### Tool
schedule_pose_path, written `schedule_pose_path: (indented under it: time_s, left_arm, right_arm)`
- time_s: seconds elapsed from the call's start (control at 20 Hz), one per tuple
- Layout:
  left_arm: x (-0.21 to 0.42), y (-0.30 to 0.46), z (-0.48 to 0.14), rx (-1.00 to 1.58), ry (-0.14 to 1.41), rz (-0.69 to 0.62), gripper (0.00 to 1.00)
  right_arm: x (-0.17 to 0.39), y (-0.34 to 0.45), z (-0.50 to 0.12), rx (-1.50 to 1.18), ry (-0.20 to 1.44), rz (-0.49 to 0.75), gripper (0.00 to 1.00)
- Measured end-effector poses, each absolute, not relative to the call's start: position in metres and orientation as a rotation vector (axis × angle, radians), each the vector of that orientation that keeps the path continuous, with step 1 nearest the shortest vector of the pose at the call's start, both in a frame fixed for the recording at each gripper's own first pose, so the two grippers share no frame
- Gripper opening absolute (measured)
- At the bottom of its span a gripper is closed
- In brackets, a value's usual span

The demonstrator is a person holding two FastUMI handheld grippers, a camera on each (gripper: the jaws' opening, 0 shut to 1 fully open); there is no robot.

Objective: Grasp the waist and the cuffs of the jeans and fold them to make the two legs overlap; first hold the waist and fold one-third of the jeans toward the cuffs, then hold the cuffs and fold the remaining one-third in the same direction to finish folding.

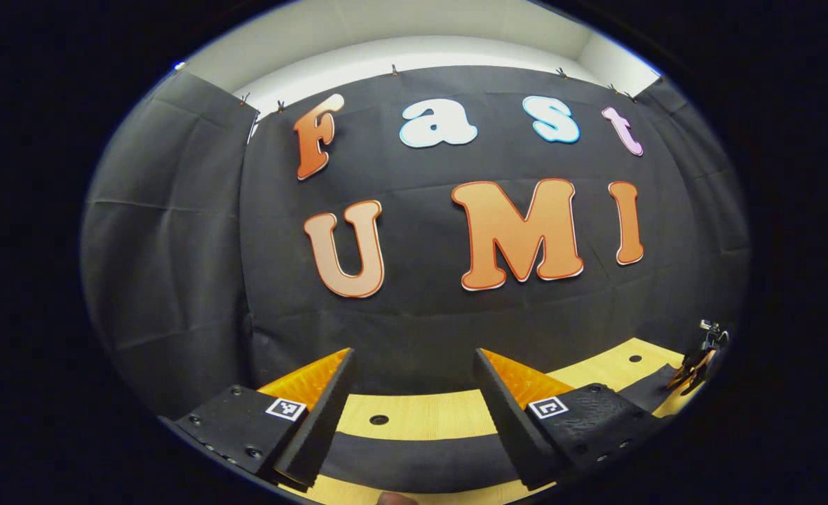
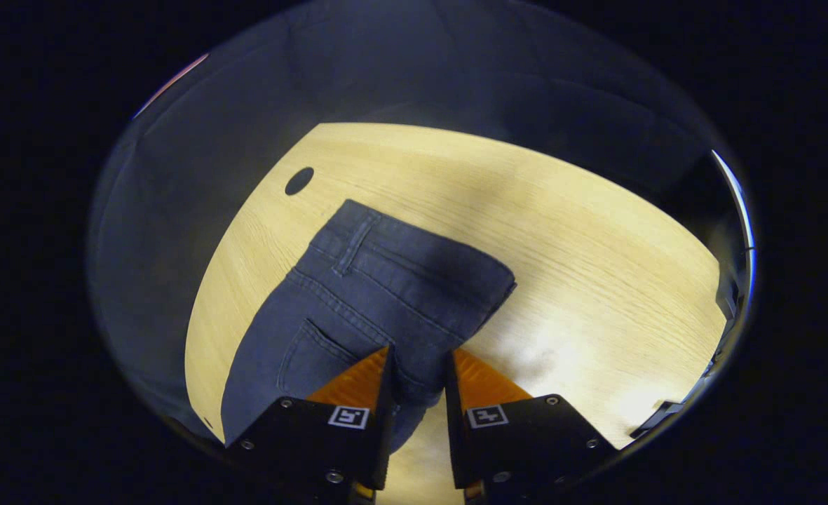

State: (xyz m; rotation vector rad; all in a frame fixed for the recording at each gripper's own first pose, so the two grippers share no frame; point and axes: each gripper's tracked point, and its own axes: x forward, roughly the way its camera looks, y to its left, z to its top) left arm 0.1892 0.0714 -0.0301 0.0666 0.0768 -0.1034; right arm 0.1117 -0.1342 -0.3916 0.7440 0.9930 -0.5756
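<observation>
Dark blue denim jeans (image 2: 378, 301) lie on the light wood-grain table (image 2: 596, 280) in the right gripper view, waistband end toward 12 o'clock with a belt loop and back pocket showing, the cloth running down to 7 o'clock out of the picture. Only one leg-width of cloth shows, so you have probably got the legs overlapped already, but I can't confirm that. The thirds folds look not yet done: the waist is flat on the wood, nothing doubled over it.

Going left to right: in the left gripper view your left gripper (image 1: 414, 393) is released, fingers wide apart, holding nothing, raised and aimed at the booth wall. A band of dark cloth (image 1: 414, 456) crosses the table under it, likely the jeans but too dark to tell. At 4 o'clock of that view the other gripper (image 1: 697, 358) sits small at a dark cloth edge.

Your right gripper (image 2: 417, 382) has its fingers drawn in on a ridge of denim below the waistband; it looks clamped on it.

Room: bare wood lies from 1 to 4 o'clock of the jeans, and a dark round hole (image 2: 299, 180) sits at 10 o'clock, near the waist corner. The table's far edge at 12 o'clock is well apart from the waistband, so you have room there.
</observation>
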Motion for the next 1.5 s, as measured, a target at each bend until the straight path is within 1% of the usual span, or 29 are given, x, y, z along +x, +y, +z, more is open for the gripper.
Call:
schedule_pose_path:
  time_s: [0.05, 0.25, 0.55, 0.75, 1.2, 1.45, 1.5]
  left_arm:
    - [0.187, 0.071, -0.033, 0.064, 0.087, -0.098, 1.00]
    - [0.174, 0.072, -0.030, 0.049, 0.062, -0.086, 1.00]
    - [0.174, 0.079, -0.038, 0.024, 0.050, -0.145, 0.99]
    - [0.176, 0.094, -0.052, 0.023, 0.075, -0.168, 1.00]
    - [0.179, 0.133, -0.076, -0.010, 0.122, -0.150, 0.99]
    - [0.180, 0.154, -0.090, -0.026, 0.157, -0.120, 0.99]
    - [0.180, 0.159, -0.095, -0.027, 0.167, -0.107, 0.99]
  right_arm:
    - [0.110, -0.135, -0.378, 0.694, 0.956, -0.566, 0.25]
    - [0.123, -0.134, -0.348, 0.625, 0.836, -0.493, 0.25]
    - [0.129, -0.121, -0.318, 0.478, 0.707, -0.403, 0.24]
    - [0.131, -0.112, -0.301, 0.373, 0.635, -0.320, 0.24]
    - [0.145, -0.082, -0.268, 0.119, 0.566, -0.103, 0.24]
    - [0.152, -0.053, -0.264, -0.045, 0.563, 0.039, 0.24]
    - [0.152, -0.048, -0.263, -0.080, 0.561, 0.068, 0.19]
